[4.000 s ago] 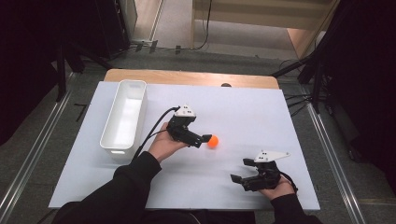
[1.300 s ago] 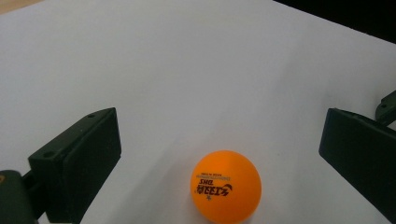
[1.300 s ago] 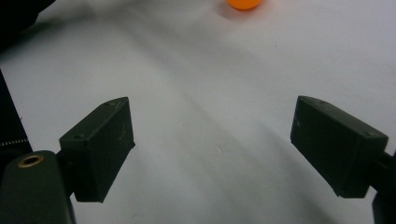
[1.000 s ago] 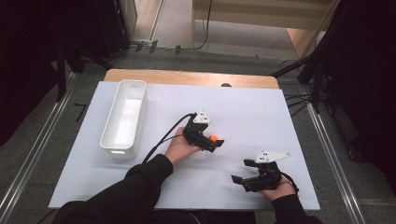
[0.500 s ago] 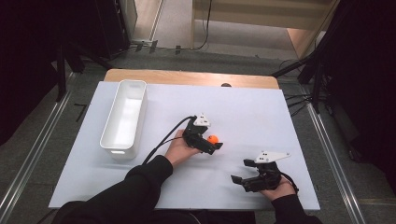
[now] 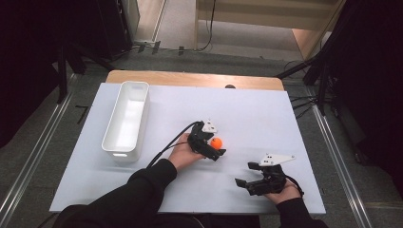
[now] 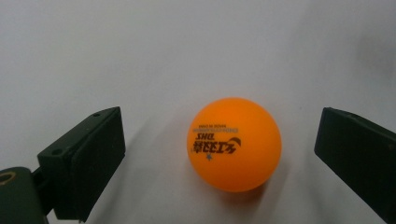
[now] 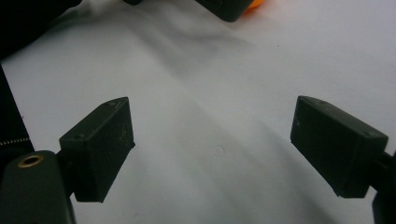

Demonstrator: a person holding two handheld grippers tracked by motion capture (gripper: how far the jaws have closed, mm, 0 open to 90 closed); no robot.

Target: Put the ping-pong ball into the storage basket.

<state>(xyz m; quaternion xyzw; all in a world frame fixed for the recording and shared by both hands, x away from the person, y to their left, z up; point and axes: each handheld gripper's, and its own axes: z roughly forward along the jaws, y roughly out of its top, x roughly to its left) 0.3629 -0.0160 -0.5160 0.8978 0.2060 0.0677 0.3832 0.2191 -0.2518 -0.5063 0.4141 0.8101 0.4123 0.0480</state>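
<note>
Since four seconds ago the left gripper [image 6: 215,146] has moved right and slightly nearer, and the small orange plastic table-tennis ball [image 6: 216,143] has moved with it; over the last half second nothing has changed visibly. The right gripper [image 6: 247,175] is unmoved at near right.

The ball rests on the matte white table sheet [image 6: 266,114] near the middle of the table, between the left gripper's spread jaws and touching neither. The left gripper view shows clear gaps on both sides of the ball [image 7: 234,143]. In my judgement the gripper is set around it ready to close.

The ball is a smooth, hard sphere with dark printed lettering and a faint sheen; it would roll freely if nudged. The jaw pads [image 7: 88,161] are flat black blocks with squared edges.

The right gripper's jaws are also wide apart over bare sheet, holding nothing. The long white rectangular plastic bin [image 6: 126,118], glossy with rounded corners, stands at far left, well apart from the ball, and looks empty.
</note>
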